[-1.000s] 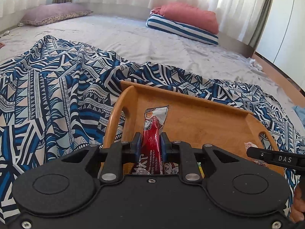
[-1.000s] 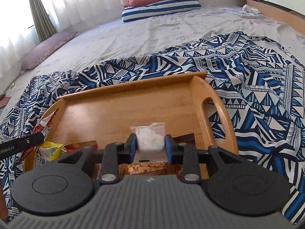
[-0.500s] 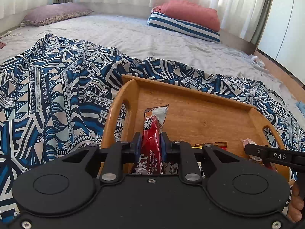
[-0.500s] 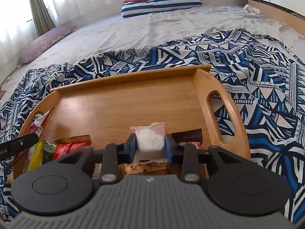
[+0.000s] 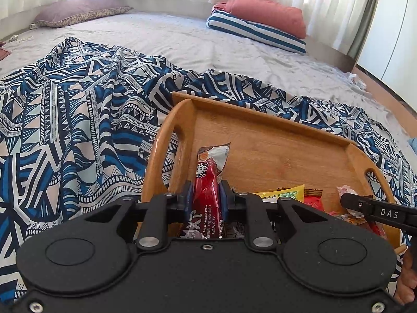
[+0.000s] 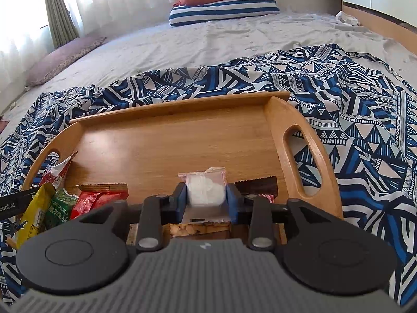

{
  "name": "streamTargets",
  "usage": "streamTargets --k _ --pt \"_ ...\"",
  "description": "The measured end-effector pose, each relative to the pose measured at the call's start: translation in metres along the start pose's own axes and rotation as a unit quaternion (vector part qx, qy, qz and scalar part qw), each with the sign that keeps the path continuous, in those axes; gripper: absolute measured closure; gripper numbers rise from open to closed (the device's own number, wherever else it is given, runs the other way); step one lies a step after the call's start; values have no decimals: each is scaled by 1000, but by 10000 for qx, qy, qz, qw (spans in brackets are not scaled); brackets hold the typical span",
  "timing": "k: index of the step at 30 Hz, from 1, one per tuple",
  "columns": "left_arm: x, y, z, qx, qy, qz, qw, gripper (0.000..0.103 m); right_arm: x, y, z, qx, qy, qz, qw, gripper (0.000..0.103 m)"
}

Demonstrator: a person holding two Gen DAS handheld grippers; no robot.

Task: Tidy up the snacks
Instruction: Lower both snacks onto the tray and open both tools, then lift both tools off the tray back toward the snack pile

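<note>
A wooden tray (image 5: 260,120) with cut-out handles lies on a blue patterned cloth (image 5: 78,130). My left gripper (image 5: 206,195) is shut on a long red snack packet (image 5: 208,167), held over the tray's left end. My right gripper (image 6: 206,195) holds a small clear packet of white pieces (image 6: 206,186) over the tray's near edge (image 6: 182,104). Its jaws are opening, with the packet between the pads and touching them. Below lie yellow (image 6: 34,208), green (image 6: 58,208), red (image 6: 96,200) and brown (image 6: 256,186) packets. Each view shows a fingertip (image 5: 375,210) of the other gripper at its edge.
The cloth is spread over a grey bed sheet (image 6: 208,39). A pink pillow on a striped one (image 6: 224,10) lies at the far end, and a mauve pillow (image 5: 78,13) by the curtains. A wooden bed edge (image 6: 378,26) runs at the right.
Both views have shifted a little over the tray, so more of the packets at its near edge show. The white packet looks blurred and wider between the right pads.
</note>
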State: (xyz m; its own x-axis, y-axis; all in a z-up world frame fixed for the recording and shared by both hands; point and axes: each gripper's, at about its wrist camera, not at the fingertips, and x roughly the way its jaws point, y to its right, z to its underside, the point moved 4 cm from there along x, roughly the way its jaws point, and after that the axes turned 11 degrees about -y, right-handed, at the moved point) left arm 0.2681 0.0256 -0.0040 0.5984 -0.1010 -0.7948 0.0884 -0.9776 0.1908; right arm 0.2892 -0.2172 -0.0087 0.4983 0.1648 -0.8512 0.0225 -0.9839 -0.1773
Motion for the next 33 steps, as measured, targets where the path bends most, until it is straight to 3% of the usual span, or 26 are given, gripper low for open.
streamTargets --k 6,8,14,16,19,23,33 --pt "1 0 0 -15 -23 -2 10000 82 0 0 0 -9 -6 2 10000 59" --pt "-1 0 -1 -13 -18 9 10000 82 -1 -1 -1 -12 -21 12 10000 49" --pt "-16 2 -3 112 153 52 9998 54 -11 -1 -2 -19 77 -21 10000 37" --pt "-26 3 -3 91 198 184 9996 36 -18 -1 -2 -53 142 -22 9999 34" --pt "-41 2 0 95 312 381 9987 21 -31 -2 -1 -139 279 -11 9995 25" --pt "-62 3 7 296 472 393 9977 13 -52 -4 3 -344 496 1 9982 14" --pt "-107 3 45 765 657 554 9934 2 -94 -9 41 -700 817 -188 9940 5"
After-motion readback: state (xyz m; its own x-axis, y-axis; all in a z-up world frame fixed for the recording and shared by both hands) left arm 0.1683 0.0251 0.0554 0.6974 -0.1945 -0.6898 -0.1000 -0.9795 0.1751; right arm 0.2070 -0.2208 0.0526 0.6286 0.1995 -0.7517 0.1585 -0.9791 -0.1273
